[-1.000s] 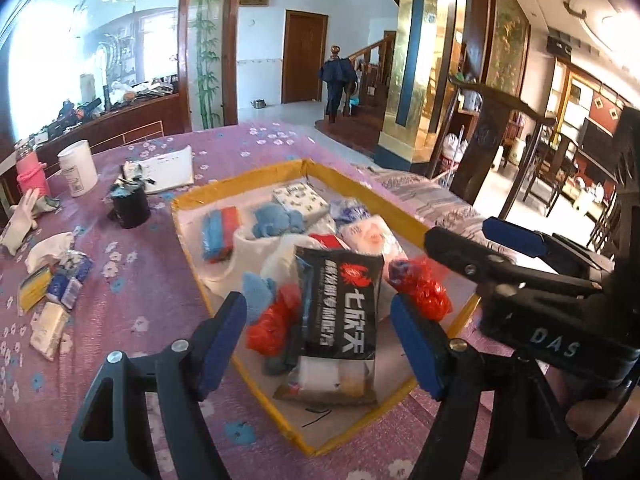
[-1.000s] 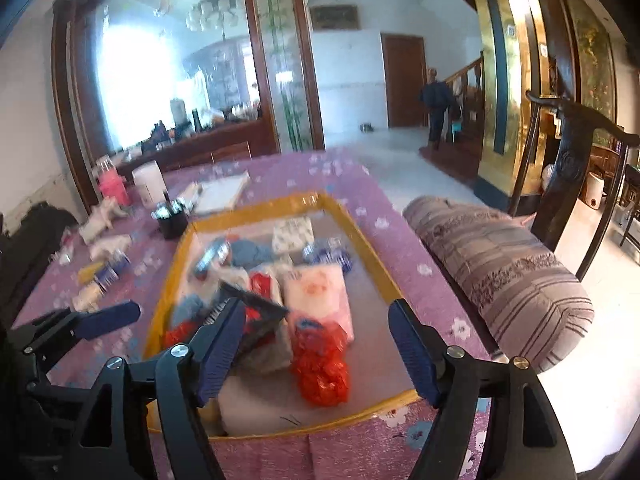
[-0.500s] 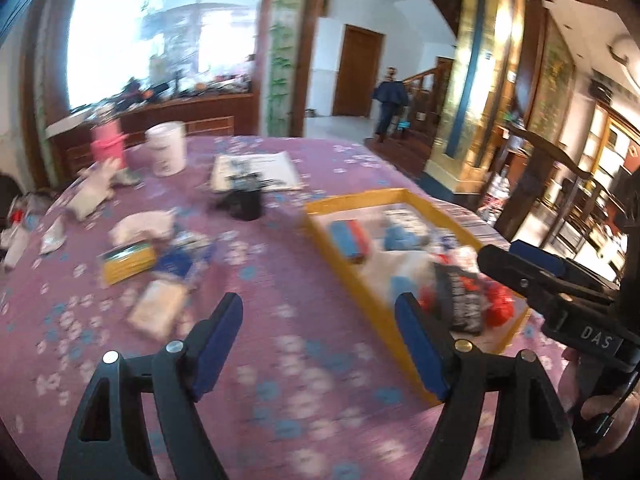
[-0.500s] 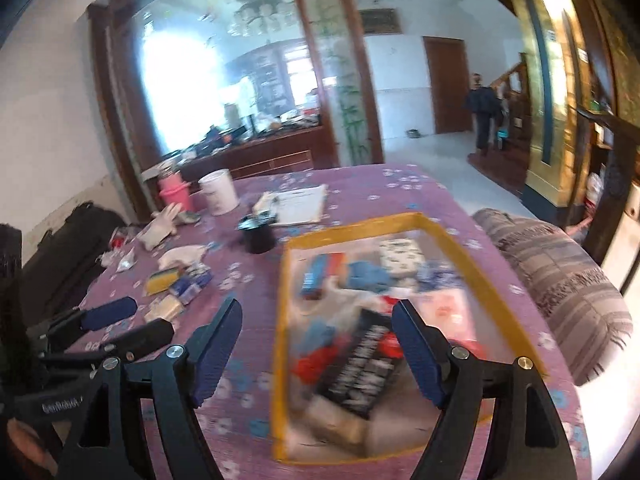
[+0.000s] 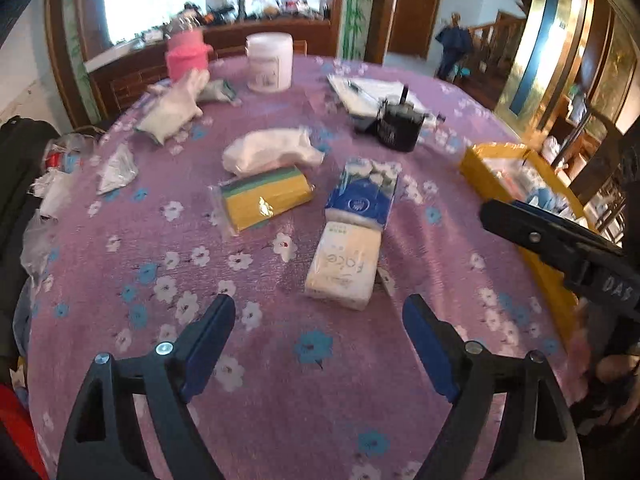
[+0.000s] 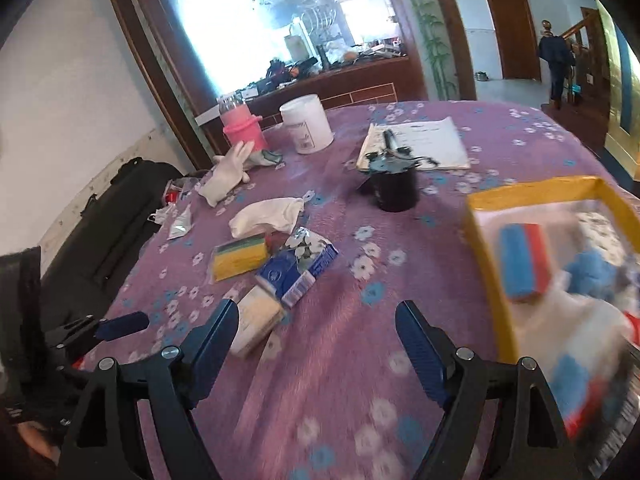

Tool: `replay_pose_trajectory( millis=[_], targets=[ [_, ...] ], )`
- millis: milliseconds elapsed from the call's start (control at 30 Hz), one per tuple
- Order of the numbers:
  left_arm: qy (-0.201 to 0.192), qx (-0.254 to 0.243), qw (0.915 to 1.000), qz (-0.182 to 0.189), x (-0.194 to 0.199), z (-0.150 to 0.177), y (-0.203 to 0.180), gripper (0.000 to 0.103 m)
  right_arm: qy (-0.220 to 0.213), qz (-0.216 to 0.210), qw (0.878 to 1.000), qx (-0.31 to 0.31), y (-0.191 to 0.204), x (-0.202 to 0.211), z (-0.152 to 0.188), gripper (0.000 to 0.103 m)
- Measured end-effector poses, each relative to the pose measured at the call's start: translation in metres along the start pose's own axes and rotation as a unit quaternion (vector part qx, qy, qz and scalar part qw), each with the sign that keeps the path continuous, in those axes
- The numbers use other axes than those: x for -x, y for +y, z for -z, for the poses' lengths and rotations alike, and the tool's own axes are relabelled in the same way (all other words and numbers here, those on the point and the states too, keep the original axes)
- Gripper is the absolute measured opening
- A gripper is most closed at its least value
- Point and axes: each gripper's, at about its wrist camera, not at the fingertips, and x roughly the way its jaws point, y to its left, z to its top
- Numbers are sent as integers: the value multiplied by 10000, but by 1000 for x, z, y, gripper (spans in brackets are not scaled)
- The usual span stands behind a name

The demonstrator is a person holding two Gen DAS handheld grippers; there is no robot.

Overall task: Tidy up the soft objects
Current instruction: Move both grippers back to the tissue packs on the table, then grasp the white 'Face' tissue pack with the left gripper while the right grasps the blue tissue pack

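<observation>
Left tool (image 5: pixel 319 322) and right tool (image 6: pixel 316 330) both spread wide, jaws just been opening, nothing between, hovering over purple floral surface (image 5: pixel 280 380). Just ahead: cream tissue pack (image 5: pixel 344 266) touching blue tissue pack (image 5: pixel 362 192). Beside those, yellow sponge pack (image 5: pixel 264 198), white cloth bag (image 5: pixel 272 150) behind it. Yellow tray (image 6: pixel 490 264) of soft items to the right. Farther: black cup (image 6: pixel 394 188), white tub (image 6: pixel 306 124), pink bottle (image 6: pixel 242 126).

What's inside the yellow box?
Inside the yellow box lie a blue and red sponge, something fluffy and blue and white packets. The near end is blurred, and things underneath are covered, so I can't tell what else is there.
</observation>
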Motion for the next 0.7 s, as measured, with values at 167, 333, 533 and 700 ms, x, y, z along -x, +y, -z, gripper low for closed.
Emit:
replay_pose_trajectory(
  millis=[167,333,533,700],
  targets=[
    [329,-117,9993,139,-32,-13,-6,85,161,20,9999,5,-24,-14,14,84],
    [437,-338,9982,-212,-55,-21,-20,85,104,29,9998,-140,-38,-6,11,84],
    [409,13,9990,-202,-70,-17,-13,45,35,-104,9998,-150,-36,0,8,84],
    [115,81,9998,-168,-40,0,-8,45,41,-96,9999,-124,-34,-1,8,84]
  ],
)
